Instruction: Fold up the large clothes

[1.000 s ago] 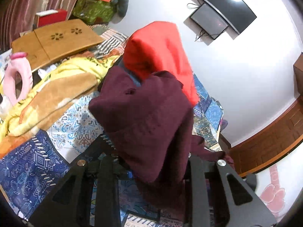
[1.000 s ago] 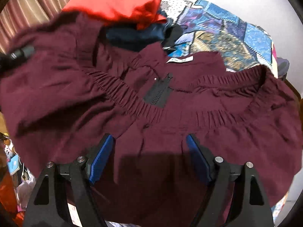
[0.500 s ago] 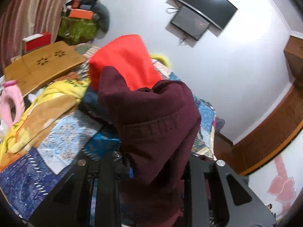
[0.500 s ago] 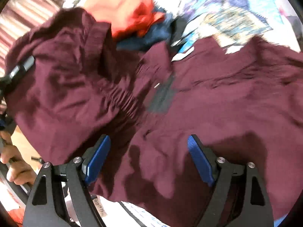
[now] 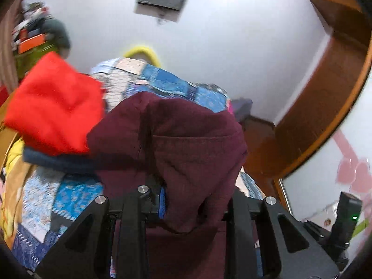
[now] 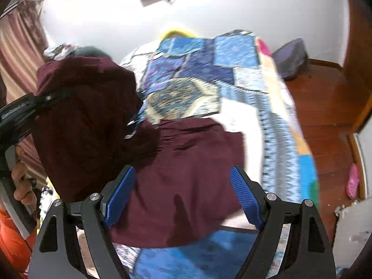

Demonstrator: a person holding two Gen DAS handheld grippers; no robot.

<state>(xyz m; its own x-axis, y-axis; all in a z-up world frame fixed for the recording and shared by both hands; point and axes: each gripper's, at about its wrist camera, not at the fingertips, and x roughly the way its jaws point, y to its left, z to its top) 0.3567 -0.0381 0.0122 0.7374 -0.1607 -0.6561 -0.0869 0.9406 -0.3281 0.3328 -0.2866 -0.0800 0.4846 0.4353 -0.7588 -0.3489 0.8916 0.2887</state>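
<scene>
The left gripper (image 5: 195, 200) pinches the maroon garment (image 6: 181, 169) in narrow jaws; the right gripper (image 6: 183, 195) gapes wide, empty; unsupported cloth could slump and bunch.

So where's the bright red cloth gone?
In the left wrist view, the red cloth sits at left on the bed, atop a navy garment, beside the maroon garment.
</scene>
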